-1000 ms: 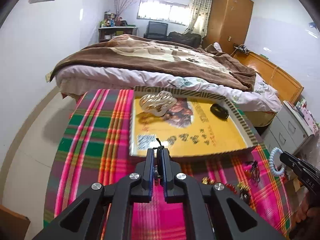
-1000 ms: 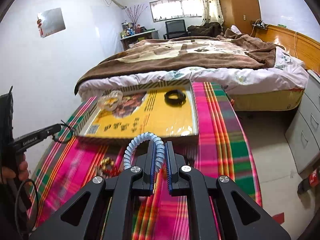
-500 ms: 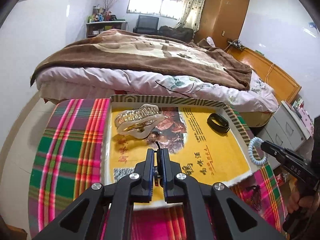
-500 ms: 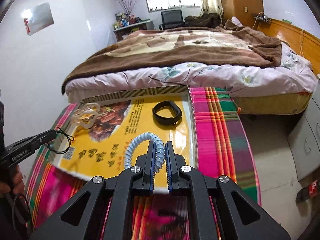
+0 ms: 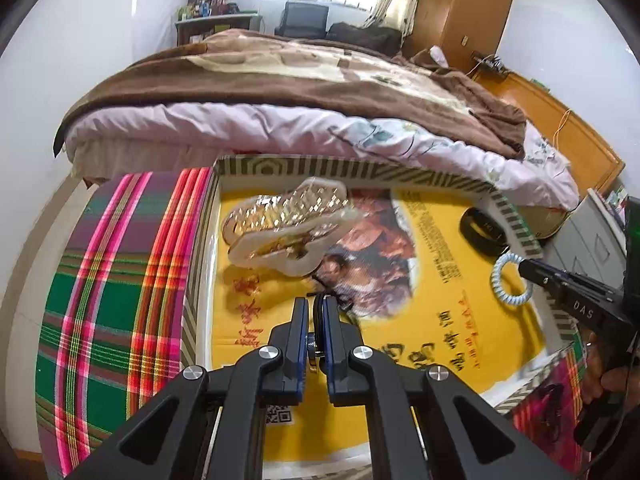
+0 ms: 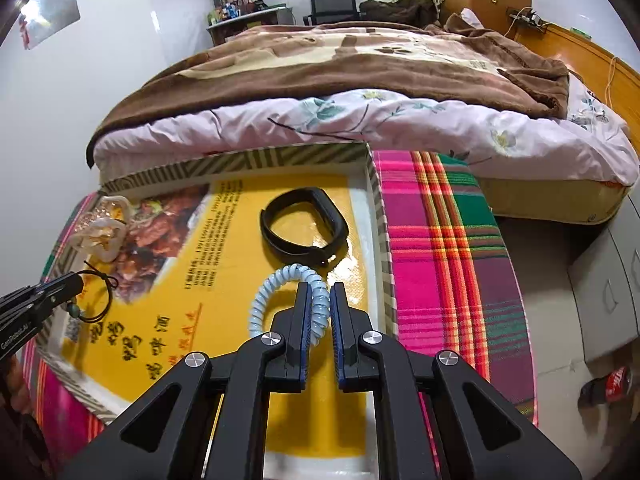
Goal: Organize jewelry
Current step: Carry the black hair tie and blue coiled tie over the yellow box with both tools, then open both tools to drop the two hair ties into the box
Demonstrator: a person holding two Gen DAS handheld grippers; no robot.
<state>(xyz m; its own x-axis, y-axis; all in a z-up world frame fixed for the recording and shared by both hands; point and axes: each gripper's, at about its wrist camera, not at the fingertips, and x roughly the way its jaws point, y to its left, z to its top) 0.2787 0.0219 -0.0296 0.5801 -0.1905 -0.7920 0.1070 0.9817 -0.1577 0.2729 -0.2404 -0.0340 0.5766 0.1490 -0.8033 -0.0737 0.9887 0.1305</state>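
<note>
— Plaid counter has slid behind; both your grippers now hang over the tray (image 5: 516,216).
— Right jaws grip the coil band (image 6: 280,288), left (image 5: 315,312) probably a black cord (image 6: 102,292); release both there.

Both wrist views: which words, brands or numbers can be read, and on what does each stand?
"DAS": on the side of the right claw.
"GenRobot.AI": on the side of the left claw.
Yellow tray sheet: large Chinese characters and a QR code; its small print and number lines are too blurred to read.
Red-labelled bottle on the floor: script too blurred to read.
</note>
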